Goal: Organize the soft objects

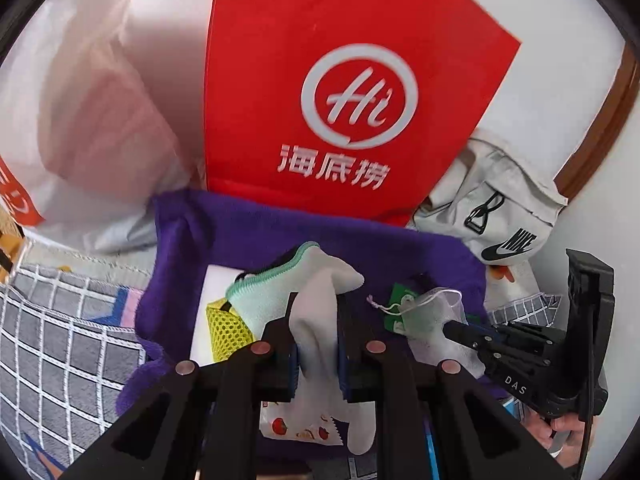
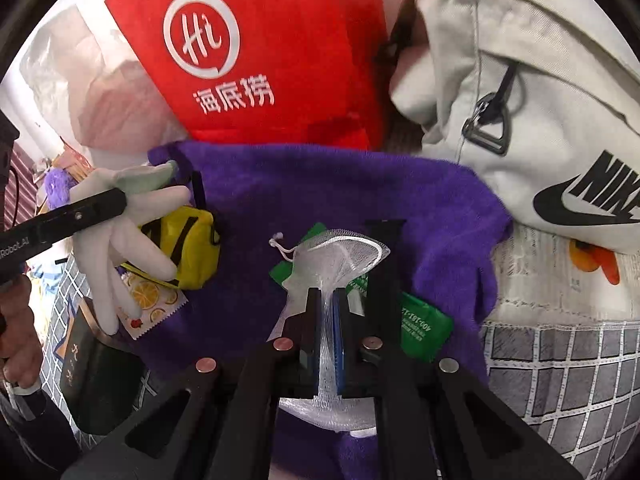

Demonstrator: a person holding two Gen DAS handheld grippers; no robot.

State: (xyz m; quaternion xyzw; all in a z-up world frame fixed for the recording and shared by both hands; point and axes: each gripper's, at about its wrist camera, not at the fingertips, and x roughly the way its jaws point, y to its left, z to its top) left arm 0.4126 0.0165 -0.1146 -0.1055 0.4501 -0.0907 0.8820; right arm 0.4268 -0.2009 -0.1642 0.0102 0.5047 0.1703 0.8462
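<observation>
wall (image 1: 592, 32): white | bedcover (image 1: 60, 352): grey grid | daylight

Both wrist views: close, downward-facing, over purple towel (image 1: 248, 232).

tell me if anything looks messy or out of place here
Nothing looks spilled or torn, but it is cluttered. The purple towel lies rumpled with a yellow pouch and green packet on it. The left gripper pinches a white glove; the right gripper pinches a mesh bag.
</observation>
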